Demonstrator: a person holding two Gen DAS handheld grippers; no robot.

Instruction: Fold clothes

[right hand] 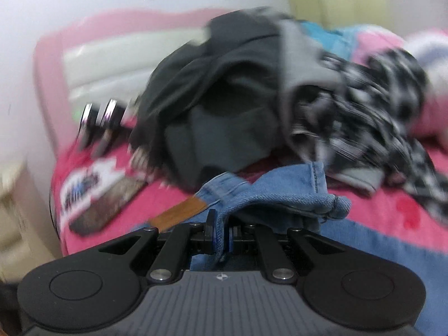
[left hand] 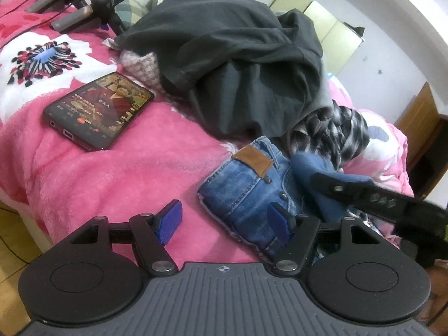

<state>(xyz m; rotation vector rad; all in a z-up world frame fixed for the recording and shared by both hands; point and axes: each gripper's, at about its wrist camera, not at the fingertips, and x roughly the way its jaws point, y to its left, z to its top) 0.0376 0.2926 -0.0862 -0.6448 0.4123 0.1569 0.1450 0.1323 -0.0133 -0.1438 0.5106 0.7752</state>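
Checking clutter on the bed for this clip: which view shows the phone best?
The left wrist view: the phone lies sharp and whole on the pink blanket, screen lit, left of the jeans. In the right wrist view it is only a motion-blurred dark slab at the left, with no screen detail.

Left gripper (left hand: pixel 224 221): ribbed grey body, small crosshair mark at 12 o'clock; two black round discs; black link arms with silver screws; blue ridged pads (left hand: pixel 169 222). Right gripper (right hand: pixel 221 238): same grey-and-black build, blue pad edges barely visible.
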